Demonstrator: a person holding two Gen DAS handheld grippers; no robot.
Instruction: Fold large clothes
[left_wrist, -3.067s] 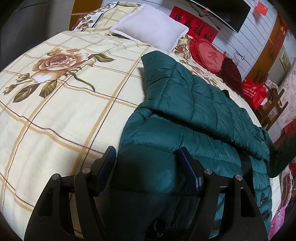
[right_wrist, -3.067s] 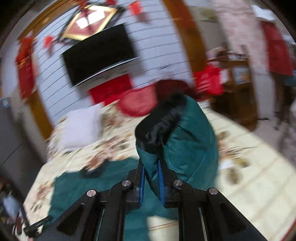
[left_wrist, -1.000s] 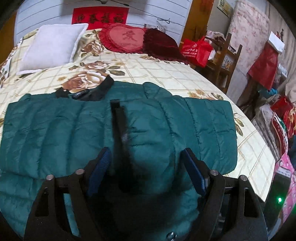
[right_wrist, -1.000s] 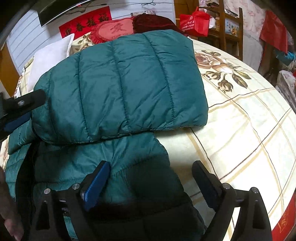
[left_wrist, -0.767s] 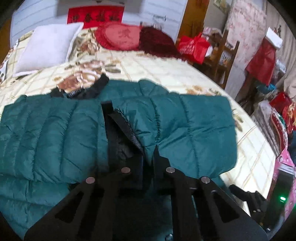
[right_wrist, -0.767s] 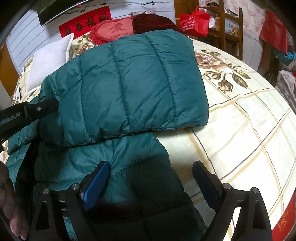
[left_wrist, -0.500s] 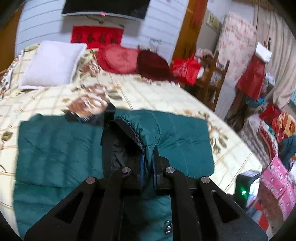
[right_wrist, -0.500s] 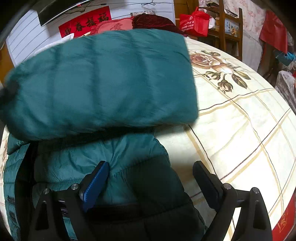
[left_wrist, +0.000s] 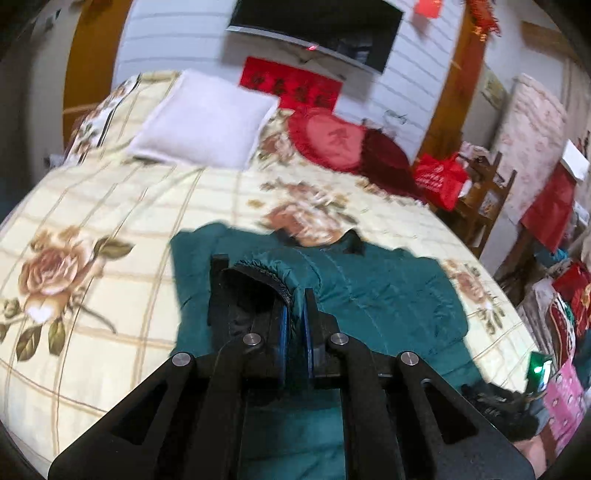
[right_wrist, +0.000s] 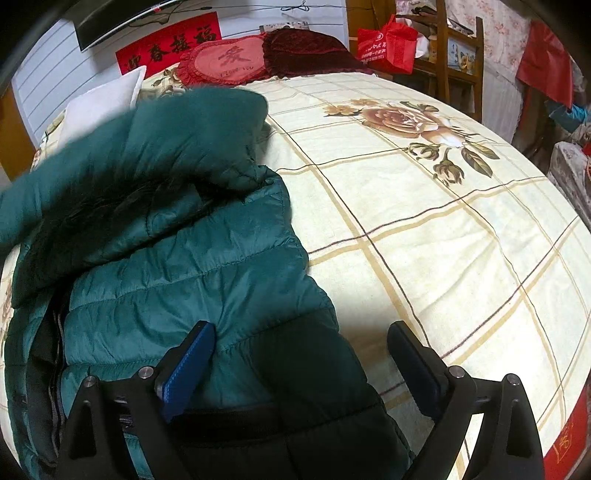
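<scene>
Even indoor light, strong fisheye curving with dark corners; left view motion-blurred around the white pillow (left_wrist: 207, 122), right view mostly sharp.

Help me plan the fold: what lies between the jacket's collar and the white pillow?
In the left wrist view, only bare flowered bedsheet lies between the jacket collar and the white pillow.

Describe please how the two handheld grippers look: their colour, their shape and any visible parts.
Both are alike. The left gripper has a matte black frame of angular linkage bars with triangular cut-outs, joined by round silver pivot pins. Its two fingers carry flat blue pads on their inner faces. The right gripper shows the same black frame, silver pins and blue pads. No cables, markings or sleeves are visible.
</scene>
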